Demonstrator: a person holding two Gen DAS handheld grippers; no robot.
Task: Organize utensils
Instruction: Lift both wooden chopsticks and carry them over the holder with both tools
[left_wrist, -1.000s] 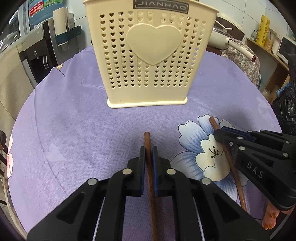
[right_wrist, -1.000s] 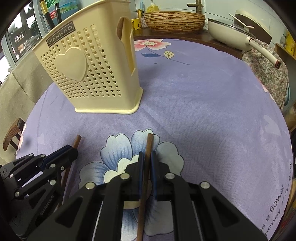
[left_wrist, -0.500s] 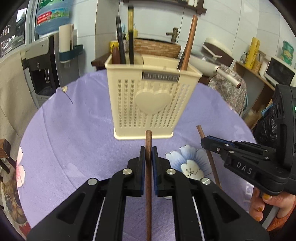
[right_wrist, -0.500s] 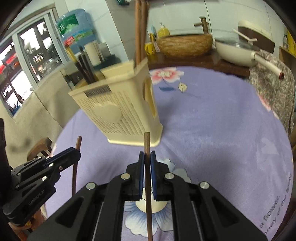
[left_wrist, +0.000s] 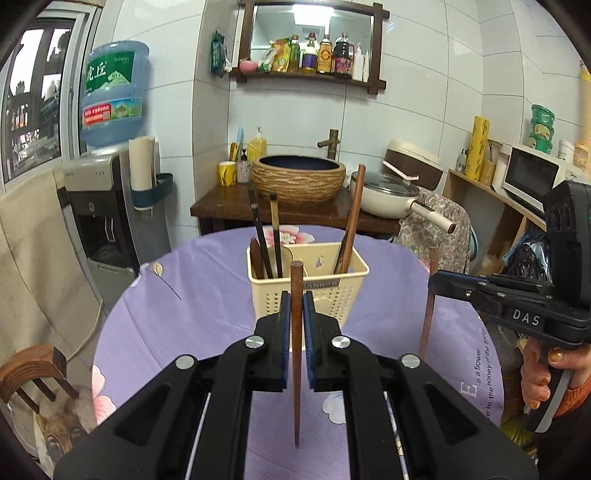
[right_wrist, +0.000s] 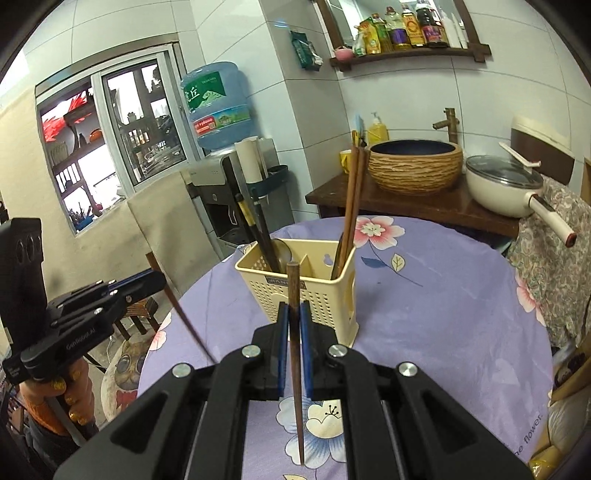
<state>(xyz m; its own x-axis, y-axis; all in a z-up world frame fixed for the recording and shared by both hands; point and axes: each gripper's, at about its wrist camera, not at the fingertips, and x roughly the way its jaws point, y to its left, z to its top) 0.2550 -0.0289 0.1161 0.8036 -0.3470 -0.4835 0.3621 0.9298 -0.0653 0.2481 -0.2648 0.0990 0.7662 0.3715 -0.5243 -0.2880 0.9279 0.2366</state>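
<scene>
A cream perforated utensil holder (left_wrist: 308, 286) (right_wrist: 306, 291) stands on the round table with the purple flowered cloth (left_wrist: 192, 306) (right_wrist: 424, 302). Several dark and brown chopsticks and a spoon stand in it. My left gripper (left_wrist: 296, 301) is shut on a brown chopstick (left_wrist: 296, 350), held upright in the air in front of the holder. My right gripper (right_wrist: 294, 314) is shut on a second brown chopstick (right_wrist: 295, 369), also upright and lifted. Each gripper shows in the other's view: the right one (left_wrist: 436, 282) with its chopstick (left_wrist: 427, 306), the left one (right_wrist: 157, 282) with its chopstick (right_wrist: 184, 317).
Behind the table stands a wooden counter with a woven basin (left_wrist: 299, 179) and a cream pan (left_wrist: 391, 195). A water dispenser (left_wrist: 99, 206) stands at the left, a wooden chair (left_wrist: 33, 373) at the near left, a microwave shelf (left_wrist: 532, 181) at the right.
Both grippers have risen from the tablecloth with their chopsticks and drawn back, tilting the chopsticks upright. The holder now looks smaller and farther, seen from above its rim.
</scene>
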